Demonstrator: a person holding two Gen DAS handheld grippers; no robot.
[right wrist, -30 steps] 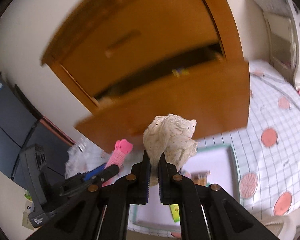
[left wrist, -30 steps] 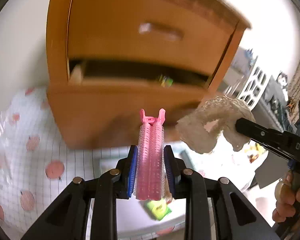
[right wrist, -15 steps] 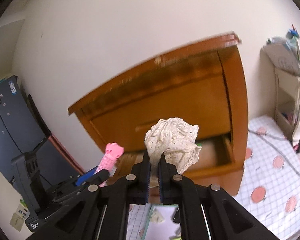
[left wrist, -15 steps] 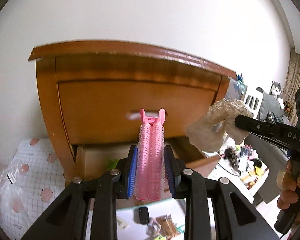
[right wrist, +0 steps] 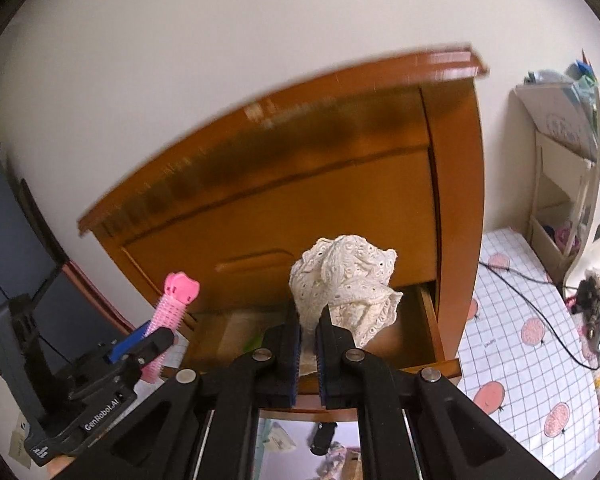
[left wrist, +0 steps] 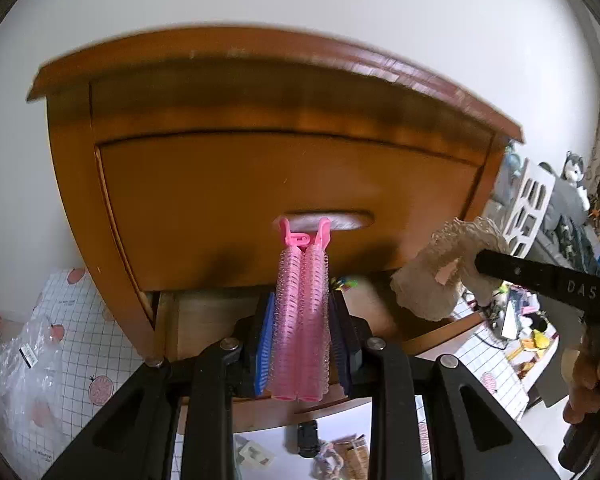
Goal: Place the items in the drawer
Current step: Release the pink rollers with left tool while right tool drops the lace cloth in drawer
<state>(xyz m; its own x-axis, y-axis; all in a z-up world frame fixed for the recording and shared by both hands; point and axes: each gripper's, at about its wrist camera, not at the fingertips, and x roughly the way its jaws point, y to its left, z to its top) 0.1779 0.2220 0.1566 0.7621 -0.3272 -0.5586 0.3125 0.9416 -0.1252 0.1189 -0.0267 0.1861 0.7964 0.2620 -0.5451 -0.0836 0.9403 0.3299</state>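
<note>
White letters "DAS" stand on the side of the black arm of the right gripper (left wrist: 540,278), seen from the left wrist camera; whatever follows those letters is cut off behind the gripper's body. In the right wrist view, white lettering reading "GenRobot.AI" runs along the black body of the left gripper (right wrist: 140,350), beside a small white logo at its lower end that is too small to make out. Small dark print sits on the white checked tabletop cover with pink round fruit motifs (right wrist: 512,356) and a black-and-white label on the clear crumpled plastic bag (left wrist: 24,356), both too small to read.
</note>
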